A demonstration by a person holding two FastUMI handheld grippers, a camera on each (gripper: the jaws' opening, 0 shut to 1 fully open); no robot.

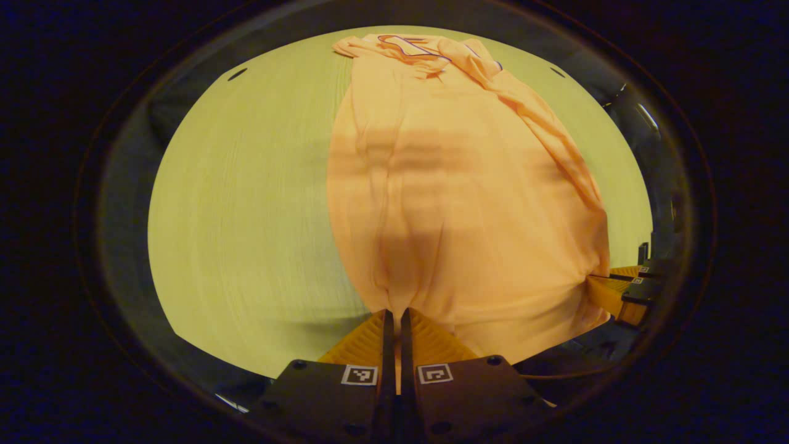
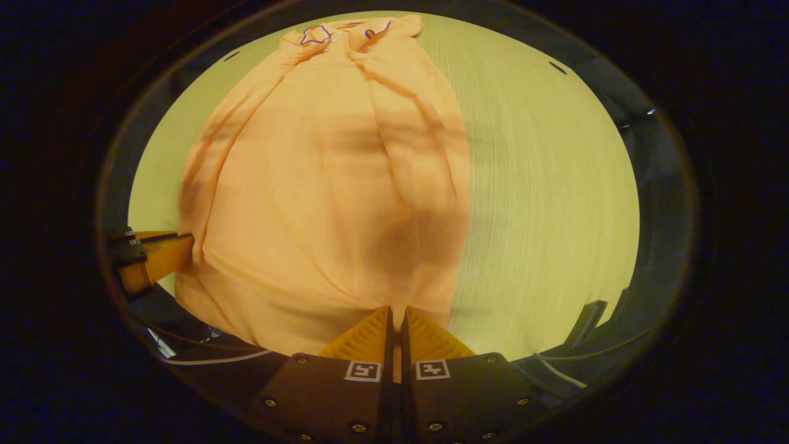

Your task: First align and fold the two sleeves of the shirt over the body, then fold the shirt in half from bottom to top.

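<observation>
At the near hem of the shirt (image 1: 456,185), both the left claw (image 1: 394,316) and right claw (image 2: 397,313) pinched cloth; lifting them level toward the collar would have kept the fold square on the table (image 1: 246,216).

Left gripper (image 1: 394,317) and right gripper (image 2: 397,314) each have fingers pressed together, pinching the shirt's (image 1: 456,197) hem.

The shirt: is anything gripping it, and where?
Yes. Both grippers, left and right, pinch the orange shirt at its bottom hem, one near each corner.
</observation>
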